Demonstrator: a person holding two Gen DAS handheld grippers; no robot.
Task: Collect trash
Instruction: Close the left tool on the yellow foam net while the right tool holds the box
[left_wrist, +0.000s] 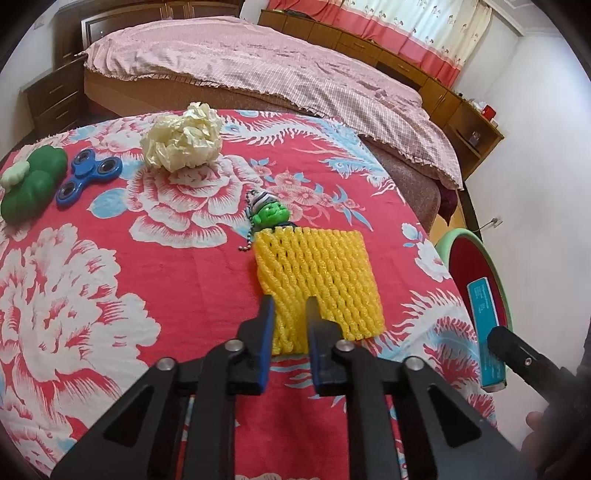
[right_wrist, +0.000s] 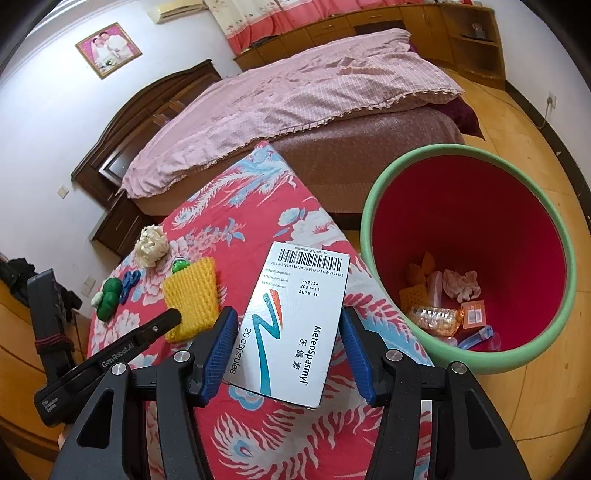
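Note:
A yellow foam net lies on the red flowered tablecloth. My left gripper is shut on its near edge, with the net pinched between the blue pads. My right gripper is shut on a white medicine box and holds it above the table's edge, beside the green-rimmed red bin. The bin holds several scraps and wrappers. In the right wrist view the left gripper rests at the net. A crumpled cream paper ball sits at the table's far side.
A green keychain figure touches the net's far edge. A blue fidget spinner and a green toy lie at the far left. A bed with a pink cover stands behind the table; the bin stands on the floor at the right.

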